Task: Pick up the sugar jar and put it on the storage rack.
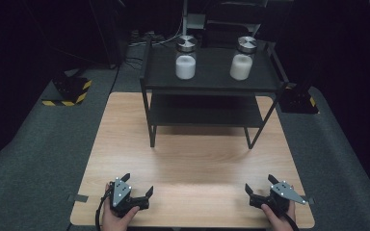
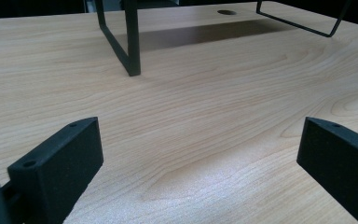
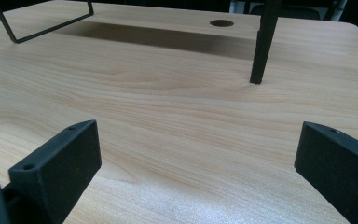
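Two white-filled jars, left jar (image 1: 185,57) and right jar (image 1: 243,58), stand on the black shelf rack (image 1: 212,82) top, far ahead of both fingers. Left gripper (image 1: 138,185) and right gripper (image 1: 258,184) rest on the counter (image 1: 192,168), fingers apart, empty. Rack leg (image 2: 131,42) ahead of the left fingers.

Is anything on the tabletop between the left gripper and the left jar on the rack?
Nothing visible: bare table lies between the open left gripper and the rack. The left jar stands on its top shelf.
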